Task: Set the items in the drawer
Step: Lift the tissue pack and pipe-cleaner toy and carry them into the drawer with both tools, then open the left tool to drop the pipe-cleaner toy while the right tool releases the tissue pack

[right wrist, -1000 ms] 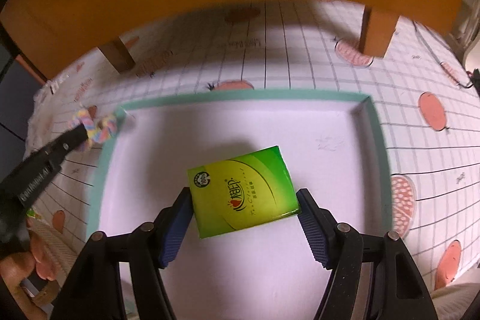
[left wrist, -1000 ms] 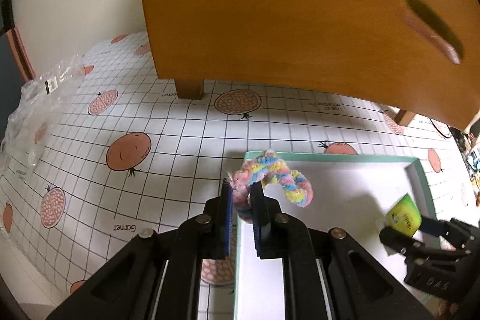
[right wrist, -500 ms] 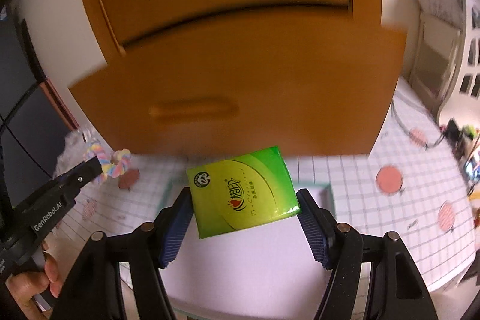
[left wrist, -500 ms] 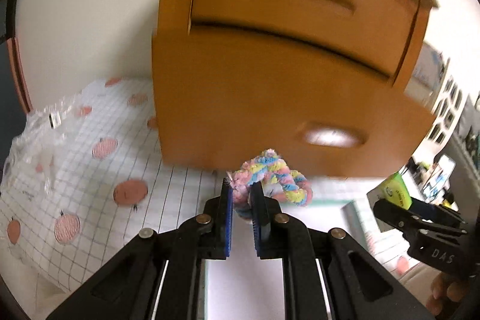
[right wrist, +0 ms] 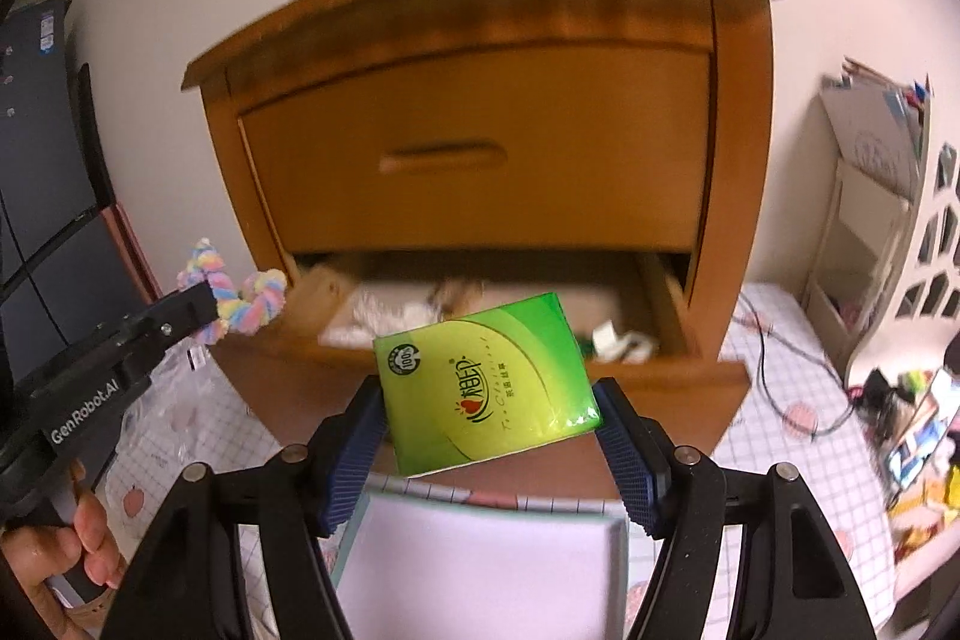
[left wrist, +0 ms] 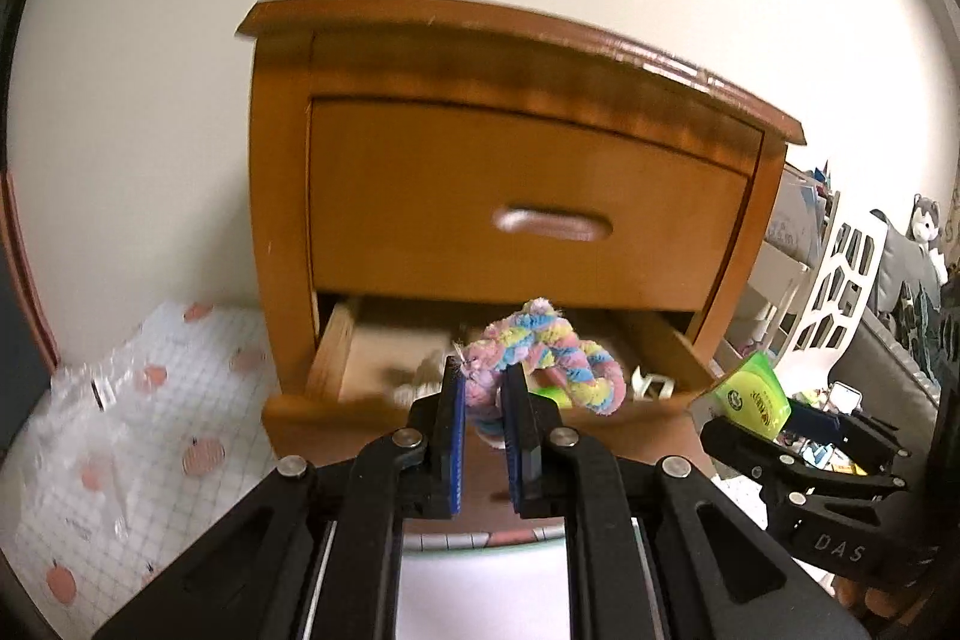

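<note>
A wooden nightstand fills both views, its top drawer closed and its lower drawer pulled out with several small items inside. My left gripper is shut on a pastel twisted plush rope, held just in front of the drawer's front edge. My right gripper is shut on a green tissue pack, raised before the drawer's right half. In the right wrist view a hand holds the left gripper's handle.
A white tray with a teal rim lies on the checked fruit-print cloth below both grippers. A crumpled clear plastic bag lies at the left. White shelving and clutter stand at the right.
Both grippers have risen from the tray with their items and tilted up to face the nightstand; the inside of the lower drawer has come into view.
</note>
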`<state>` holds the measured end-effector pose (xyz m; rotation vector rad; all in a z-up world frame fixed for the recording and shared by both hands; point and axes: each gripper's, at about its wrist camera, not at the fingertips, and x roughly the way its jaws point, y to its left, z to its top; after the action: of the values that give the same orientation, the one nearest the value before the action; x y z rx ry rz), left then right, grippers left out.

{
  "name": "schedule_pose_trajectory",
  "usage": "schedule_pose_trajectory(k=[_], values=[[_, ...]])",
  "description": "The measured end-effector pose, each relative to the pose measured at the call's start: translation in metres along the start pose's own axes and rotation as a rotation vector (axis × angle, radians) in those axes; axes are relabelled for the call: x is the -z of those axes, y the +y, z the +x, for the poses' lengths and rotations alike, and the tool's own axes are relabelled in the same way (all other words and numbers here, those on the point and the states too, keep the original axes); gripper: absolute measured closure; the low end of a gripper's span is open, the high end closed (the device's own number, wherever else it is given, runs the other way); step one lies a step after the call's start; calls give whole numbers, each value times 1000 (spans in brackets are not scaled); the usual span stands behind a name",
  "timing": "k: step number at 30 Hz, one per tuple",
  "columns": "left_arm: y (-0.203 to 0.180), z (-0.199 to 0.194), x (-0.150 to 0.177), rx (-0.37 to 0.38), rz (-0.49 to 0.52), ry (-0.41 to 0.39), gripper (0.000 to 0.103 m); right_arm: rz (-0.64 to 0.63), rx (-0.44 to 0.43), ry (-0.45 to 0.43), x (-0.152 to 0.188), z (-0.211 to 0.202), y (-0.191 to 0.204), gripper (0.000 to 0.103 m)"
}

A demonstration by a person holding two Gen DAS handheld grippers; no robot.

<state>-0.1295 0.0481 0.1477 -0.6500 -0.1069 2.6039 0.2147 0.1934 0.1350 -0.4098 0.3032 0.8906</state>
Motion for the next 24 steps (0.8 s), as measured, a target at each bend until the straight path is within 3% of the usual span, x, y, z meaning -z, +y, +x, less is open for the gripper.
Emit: schedule_pose_trajectory(k=[13,24], values=[[5,39,-34,-40,2,54,92,-54,35,4,-47,21,-11,32],[24,93,-16,-78,-43,177,92,-68,64,115,-41,71,-23,32]])
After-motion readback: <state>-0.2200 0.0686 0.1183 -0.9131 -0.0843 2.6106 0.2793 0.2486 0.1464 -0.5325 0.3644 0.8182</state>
